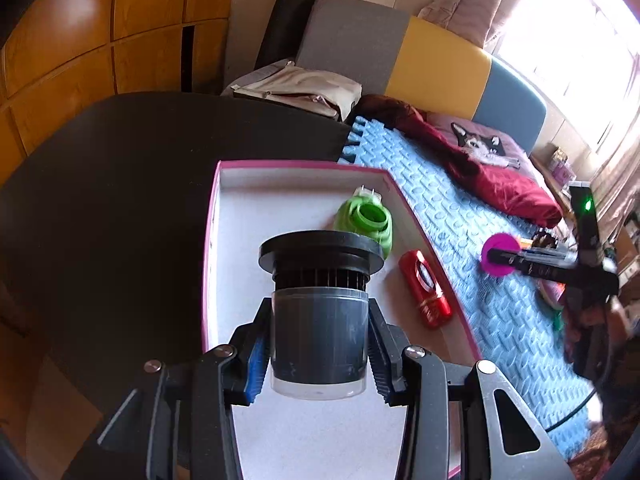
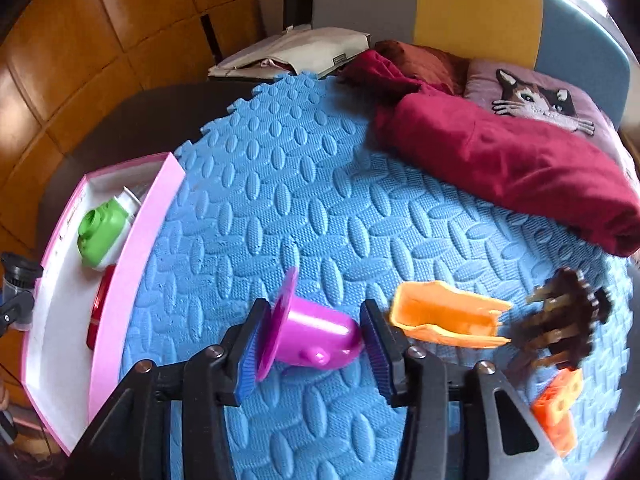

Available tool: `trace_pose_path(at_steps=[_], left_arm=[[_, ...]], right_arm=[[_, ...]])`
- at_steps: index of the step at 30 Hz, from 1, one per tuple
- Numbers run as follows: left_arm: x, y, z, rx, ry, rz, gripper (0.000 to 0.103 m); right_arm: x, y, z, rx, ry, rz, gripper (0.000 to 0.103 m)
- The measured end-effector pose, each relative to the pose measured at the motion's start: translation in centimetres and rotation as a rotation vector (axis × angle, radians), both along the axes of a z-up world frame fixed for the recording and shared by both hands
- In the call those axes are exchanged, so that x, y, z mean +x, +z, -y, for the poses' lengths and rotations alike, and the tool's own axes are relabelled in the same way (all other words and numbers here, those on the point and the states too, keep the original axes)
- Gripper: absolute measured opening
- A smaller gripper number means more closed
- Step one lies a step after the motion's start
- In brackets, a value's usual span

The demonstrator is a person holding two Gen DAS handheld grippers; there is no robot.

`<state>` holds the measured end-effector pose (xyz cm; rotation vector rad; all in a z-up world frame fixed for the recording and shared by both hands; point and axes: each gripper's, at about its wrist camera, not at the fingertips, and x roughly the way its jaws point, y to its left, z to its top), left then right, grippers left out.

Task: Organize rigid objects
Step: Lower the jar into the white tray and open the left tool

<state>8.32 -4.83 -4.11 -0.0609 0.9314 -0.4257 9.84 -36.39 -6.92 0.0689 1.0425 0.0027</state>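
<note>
The purple cup point(image 2: 316, 340) with a wide flat rim lies on its side on the blue foam mat point(image 2: 304, 200), between the pads of the right gripper point(image 2: 310, 350). The rim touches the left pad, and the rounded end meets the right pad (I cannot tell if they squeeze it). The left gripper point(image 1: 318, 346) is clamped on a dark grey canister point(image 1: 319, 320) with a black ribbed cap, held over the pink-edged tray point(image 1: 224, 216). In the tray lie a green plug-in gadget point(image 1: 366, 220) and a red case point(image 1: 426, 288). Right of the cup are an orange trough piece point(image 2: 444, 314), a brown toothed part point(image 2: 560, 316) and an orange block point(image 2: 558, 412).
</note>
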Motion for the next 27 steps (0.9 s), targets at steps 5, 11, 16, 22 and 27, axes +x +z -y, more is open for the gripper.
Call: trace_pose_path(at_steps=[5,11,16,22,27], left_arm=[[2.7,0.5,0.4,0.001,0.015,0.033,0.043],[6.9,-0.7,1.7,0.034,0.012,-0.005,0.043],[9.4,-1.9,3.1,0.039,-0.012,-0.037,0.044],[9.1,-1.6,2.7,0.048,0.027,-0.016,0.058],[5.9,-0.6,1.2,0.072,0.052,0.018,0.059]], right_arm=[[-0.8,-0.1,-0.1,-0.008,-0.029,0.045,0.047],[-1.0,-0.1,-0.2,-0.009,-0.045,0.057,0.047],[-1.2,-0.2,-0.1,-0.006,-0.051,0.067,0.047],[-1.4,-0.2,-0.2,-0.013,-0.061,0.073,0.047],[-1.4,-0.2,-0.3,-0.021,-0.072,0.079,0.047]])
